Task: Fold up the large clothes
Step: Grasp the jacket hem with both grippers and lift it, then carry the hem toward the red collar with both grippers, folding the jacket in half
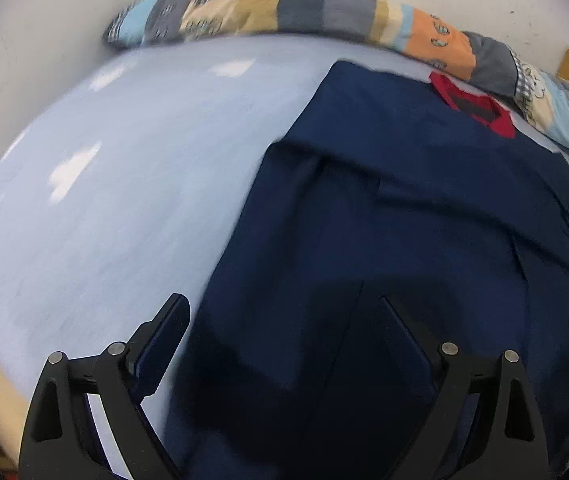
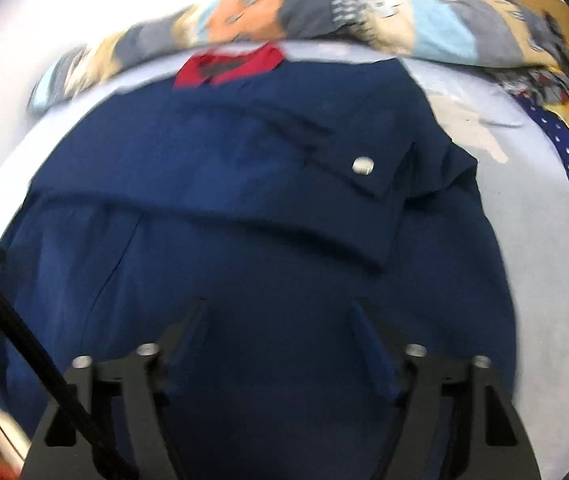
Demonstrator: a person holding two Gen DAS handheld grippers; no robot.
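A large navy blue jacket [image 1: 404, 220] with a red collar [image 1: 472, 104] lies spread on a light blue bed sheet [image 1: 124, 184]. It also shows in the right wrist view [image 2: 224, 184], with its red collar [image 2: 228, 66] at the far end and a sleeve with a silver snap button [image 2: 363, 166] folded across the chest. My left gripper [image 1: 280, 308] is open above the jacket's near left edge. My right gripper [image 2: 278, 312] is open above the jacket's near hem. Neither holds anything.
A patchwork quilt [image 1: 324, 12] lies bunched along the far wall, also visible in the right wrist view [image 2: 424, 28]. A patterned blue and yellow cloth [image 2: 564, 136] lies at the right. A black cable [image 2: 24, 336] crosses the lower left.
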